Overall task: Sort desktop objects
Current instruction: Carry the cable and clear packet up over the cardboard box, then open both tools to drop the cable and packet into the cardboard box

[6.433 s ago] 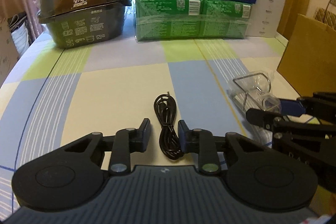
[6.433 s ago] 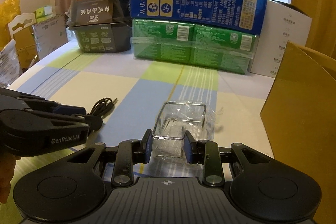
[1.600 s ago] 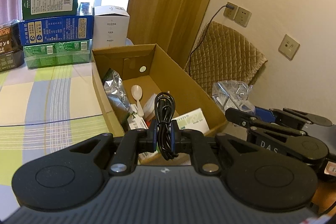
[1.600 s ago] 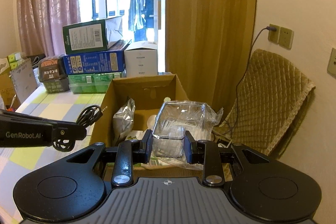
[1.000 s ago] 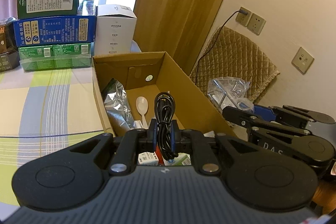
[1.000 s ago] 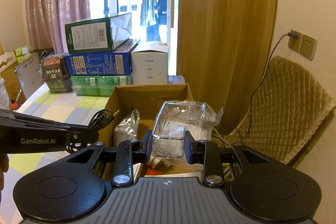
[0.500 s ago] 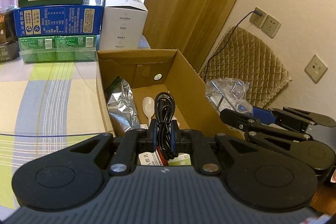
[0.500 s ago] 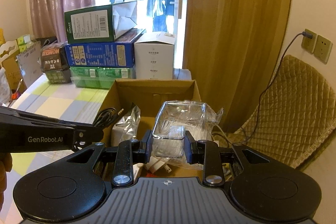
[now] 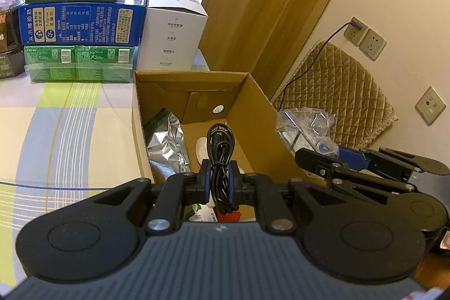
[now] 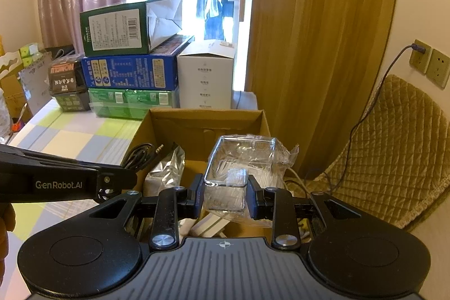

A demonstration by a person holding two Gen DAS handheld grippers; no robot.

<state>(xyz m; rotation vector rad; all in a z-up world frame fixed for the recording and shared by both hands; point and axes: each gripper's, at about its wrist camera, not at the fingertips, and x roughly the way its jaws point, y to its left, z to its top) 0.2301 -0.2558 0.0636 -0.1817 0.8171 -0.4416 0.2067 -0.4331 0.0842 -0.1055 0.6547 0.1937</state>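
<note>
My left gripper is shut on a coiled black audio cable and holds it above the near end of an open cardboard box. My right gripper is shut on a clear plastic packet with a wire frame, over the box's right side. In the left wrist view that packet hangs just past the box's right wall. The cable shows at the left in the right wrist view. Inside the box lie a silver foil bag, a white spoon and small packets.
Stacked green and blue cartons and a white box stand behind the cardboard box on the checked tablecloth. A quilted chair cushion and wall sockets with a plugged-in cord are to the right. A brown curtain hangs behind.
Since 6.4 s ago both grippers shut on their objects and lifted them off the table to the box. Over the last second both have edged forward over the box.
</note>
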